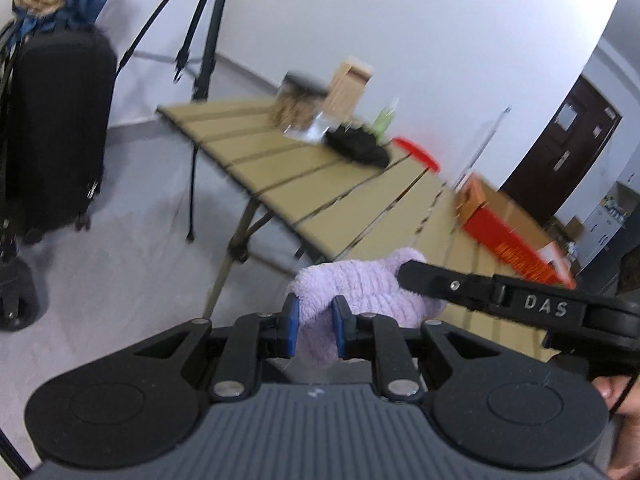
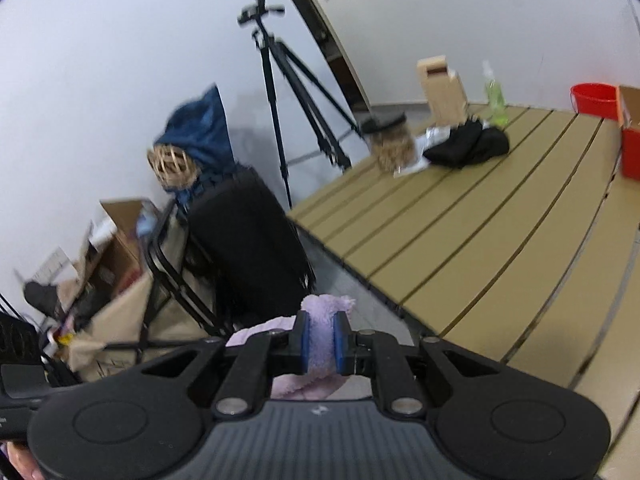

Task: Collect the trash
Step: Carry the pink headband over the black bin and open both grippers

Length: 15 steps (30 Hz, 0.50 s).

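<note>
A fluffy lilac cloth (image 1: 360,284) is held by both grippers above the near edge of a tan slatted table (image 1: 320,184). My left gripper (image 1: 315,326) is shut on one part of it. My right gripper (image 2: 320,342) is shut on another part of the cloth (image 2: 320,320); its black finger (image 1: 440,280) reaches in from the right in the left wrist view. On the table lie a black cloth (image 1: 358,146), a clear plastic wrapper (image 1: 308,130), a green bottle (image 1: 384,120) and a red bowl (image 1: 416,152).
A dark-lidded jar (image 1: 296,102), a wooden box (image 1: 346,86) and an open red carton (image 1: 508,228) stand on the table. A black suitcase (image 1: 56,132), a tripod (image 2: 288,92) and a cluttered cart (image 2: 120,280) are on the floor to the left.
</note>
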Tool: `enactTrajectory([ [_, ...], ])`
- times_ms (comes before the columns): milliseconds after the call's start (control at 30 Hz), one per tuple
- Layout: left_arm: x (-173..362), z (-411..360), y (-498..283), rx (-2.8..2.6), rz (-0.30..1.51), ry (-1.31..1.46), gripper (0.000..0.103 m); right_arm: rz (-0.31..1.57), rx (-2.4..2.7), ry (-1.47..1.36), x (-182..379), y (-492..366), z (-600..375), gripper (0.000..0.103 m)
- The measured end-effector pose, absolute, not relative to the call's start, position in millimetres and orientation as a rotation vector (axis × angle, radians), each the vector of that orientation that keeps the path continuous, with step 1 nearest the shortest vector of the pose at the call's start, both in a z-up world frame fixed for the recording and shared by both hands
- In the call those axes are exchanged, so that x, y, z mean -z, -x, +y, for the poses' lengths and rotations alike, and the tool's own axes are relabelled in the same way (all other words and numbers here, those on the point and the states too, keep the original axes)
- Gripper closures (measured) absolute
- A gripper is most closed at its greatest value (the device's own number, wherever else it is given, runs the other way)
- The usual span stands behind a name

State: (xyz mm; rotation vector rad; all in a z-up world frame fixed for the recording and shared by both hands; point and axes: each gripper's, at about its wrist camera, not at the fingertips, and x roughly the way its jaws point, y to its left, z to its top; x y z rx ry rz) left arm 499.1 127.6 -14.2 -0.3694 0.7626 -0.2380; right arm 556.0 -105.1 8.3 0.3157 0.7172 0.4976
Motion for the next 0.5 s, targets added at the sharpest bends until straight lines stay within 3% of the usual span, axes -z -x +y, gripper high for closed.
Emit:
enactTrajectory([
  [500,199,156,-554,0.157,1.132,0.380,0.085,0.992,-0.411,-0.107,160,-593,-22,0.091],
])
